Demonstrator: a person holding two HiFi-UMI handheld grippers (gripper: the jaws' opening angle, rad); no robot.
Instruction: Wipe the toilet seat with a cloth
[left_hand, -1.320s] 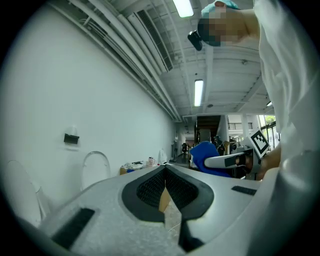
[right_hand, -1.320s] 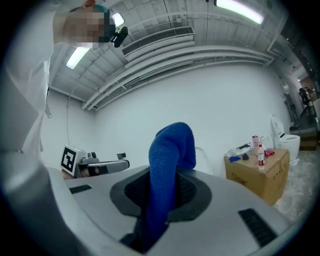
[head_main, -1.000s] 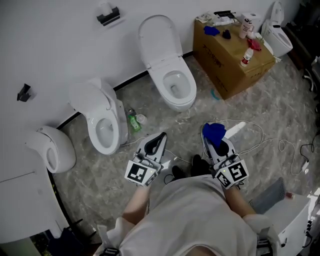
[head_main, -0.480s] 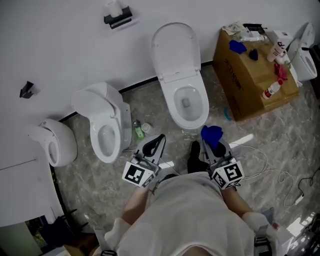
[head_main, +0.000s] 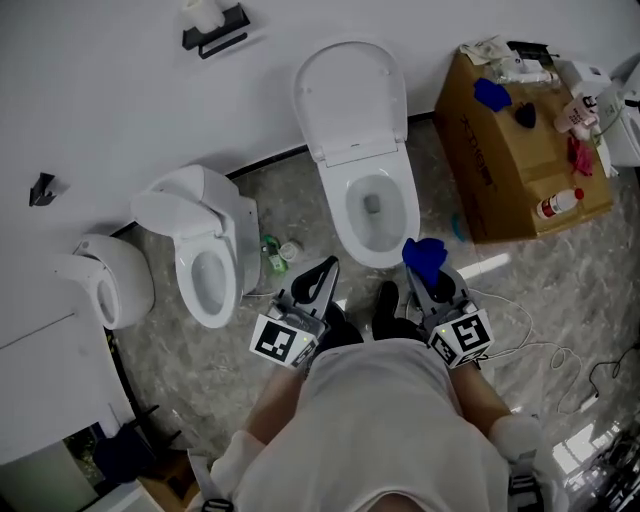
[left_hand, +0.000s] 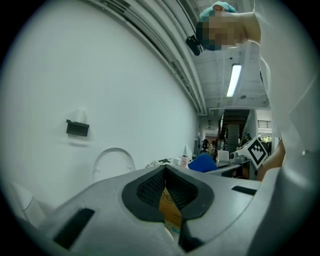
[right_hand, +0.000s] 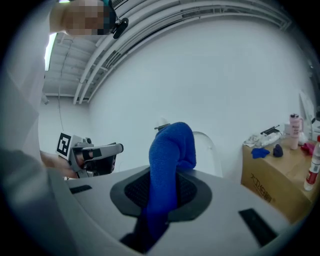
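Grey marbled floor (head_main: 180, 370), white wall behind. Three white fixtures stand along that wall.

- Middle toilet (head_main: 390, 250): lid (head_main: 350, 95) raised against the wall, toilet seat (head_main: 338, 215) down around the bowl.
- Left of it, a second toilet (head_main: 205, 250), turned at an angle. Further left, a rounded fixture (head_main: 105, 285) hangs on the wall.
- A green bottle (head_main: 268, 250) sits on the floor between the two toilets.
- A black paper holder (head_main: 212, 25) is mounted on the wall above.
- Right of the middle toilet, a cardboard box (head_main: 510, 160) carries bottles, a blue rag and red items on top. White cables (head_main: 540, 345) trail over the floor near it.

A person in a pale top stands just in front of the middle bowl, dark shoes (head_main: 390, 300) close to its base, one gripper in each hand.

- Right gripper (head_main: 432, 285): jaws clamped on the blue cloth (head_main: 424, 256). The cloth pokes up and forward past the tips in a folded lump. From above it overlaps the front right edge of the bowl.
- Left gripper (head_main: 322, 272): jaws closed, tips meeting, pointed towards the gap between the two toilets. A tan scrap with print shows in the slot behind the tips. I can't tell whether it is held there or belongs to the gripper.
- Marker cubes on both grippers face upward, near the person's waist.
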